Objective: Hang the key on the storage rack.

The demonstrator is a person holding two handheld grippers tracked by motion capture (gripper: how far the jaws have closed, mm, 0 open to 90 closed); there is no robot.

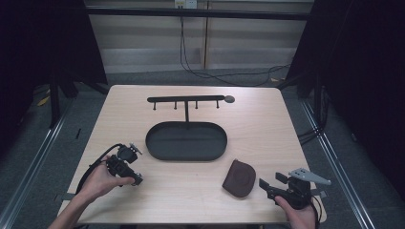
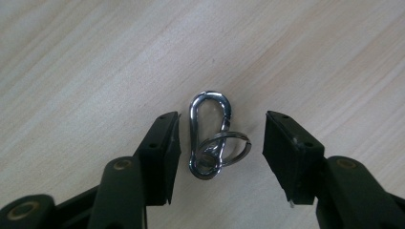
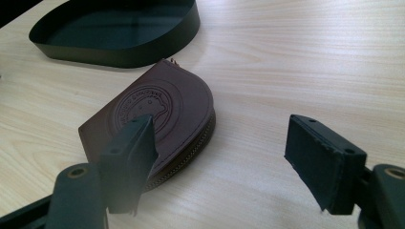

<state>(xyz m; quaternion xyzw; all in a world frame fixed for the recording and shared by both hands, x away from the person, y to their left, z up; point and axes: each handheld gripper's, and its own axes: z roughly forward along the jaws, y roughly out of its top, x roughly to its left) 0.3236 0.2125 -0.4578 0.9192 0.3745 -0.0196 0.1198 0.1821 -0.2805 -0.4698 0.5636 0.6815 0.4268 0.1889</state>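
Hovering low over the near-left part of the wooden table [image 1: 267, 124], the left gripper [image 2: 222, 143] brackets a small steel carabiner [image 2: 208, 133] with a key ring [image 2: 228, 145] threaded through it — jaws spread, pads clear of the metal on both sides, the clip lying flat on the wood between them. At the near-right corner, the right gripper [image 3: 219, 152] hangs idle with its jaws apart and nothing in them; a brown leather coin pouch [image 3: 157, 114] lies on the table just beyond its left jaw, while the black oval tray [image 1: 186, 141] and the hook rack [image 1: 186, 100] rising from behind it wait at the table's centre. The pick-up looks close but not yet made, and the risks are plain: the clip sits nearer one pad than the other, so closing jaws could nudge it sideways or flip it rather than pinch it. Thin, polished steel lying flush on the wood also gives the pads little to bite on — they may ride over it or scrape the table — and the loose ring could swing and twist the load once lifted
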